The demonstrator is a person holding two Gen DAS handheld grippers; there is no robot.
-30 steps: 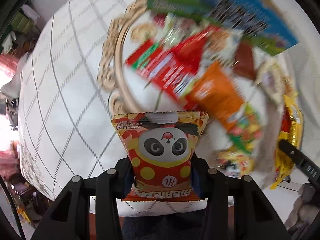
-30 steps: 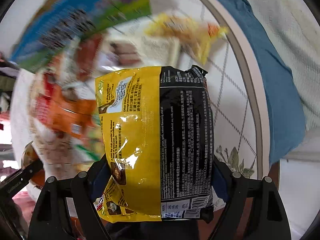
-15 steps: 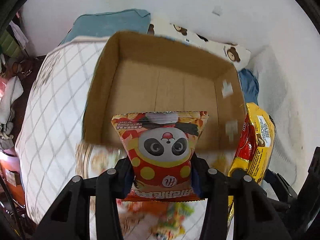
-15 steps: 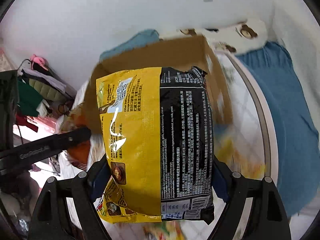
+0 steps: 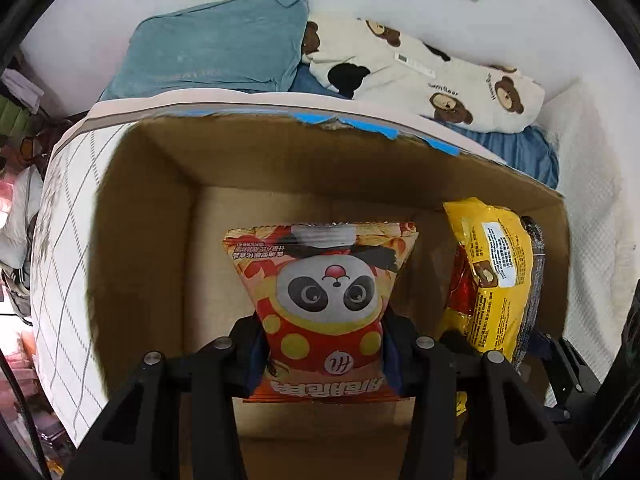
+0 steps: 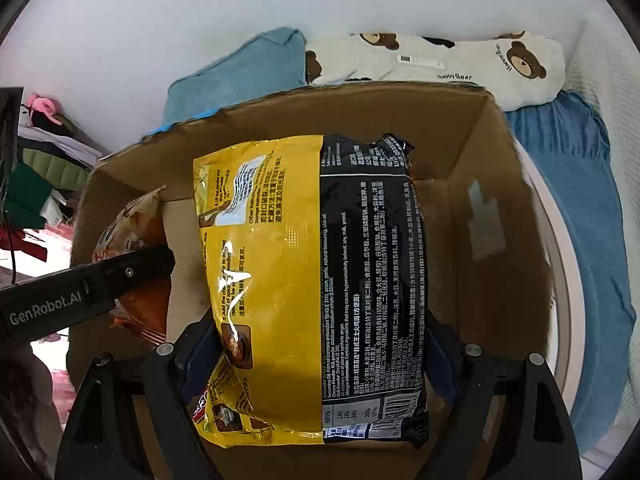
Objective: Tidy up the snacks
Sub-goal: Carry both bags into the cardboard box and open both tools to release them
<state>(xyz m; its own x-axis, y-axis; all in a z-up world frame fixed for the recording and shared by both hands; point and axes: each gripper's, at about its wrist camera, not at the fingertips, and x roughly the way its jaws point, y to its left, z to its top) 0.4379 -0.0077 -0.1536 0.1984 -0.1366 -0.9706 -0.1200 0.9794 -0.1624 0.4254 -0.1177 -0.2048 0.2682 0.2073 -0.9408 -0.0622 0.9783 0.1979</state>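
Note:
My left gripper (image 5: 322, 354) is shut on a red and orange panda snack bag (image 5: 322, 292) and holds it upright inside an open cardboard box (image 5: 168, 216). My right gripper (image 6: 316, 350) is shut on a yellow and black noodle packet (image 6: 316, 264), held inside the same box (image 6: 496, 216). In the left wrist view the noodle packet (image 5: 496, 276) hangs to the right of the panda bag. In the right wrist view the panda bag (image 6: 136, 240) and the left gripper's finger (image 6: 100, 284) are at the left. The box floor around them is bare.
The box stands on a white grid-patterned tabletop (image 5: 64, 240). Behind it lie a teal cloth (image 5: 216, 48), a bear-print pillow (image 5: 432, 76) and a blue blanket (image 6: 580, 208) against a white wall. Clutter sits at the far left.
Both grippers have swung from the snack pile on the tray to the box and moved down into it, each still holding its packet.

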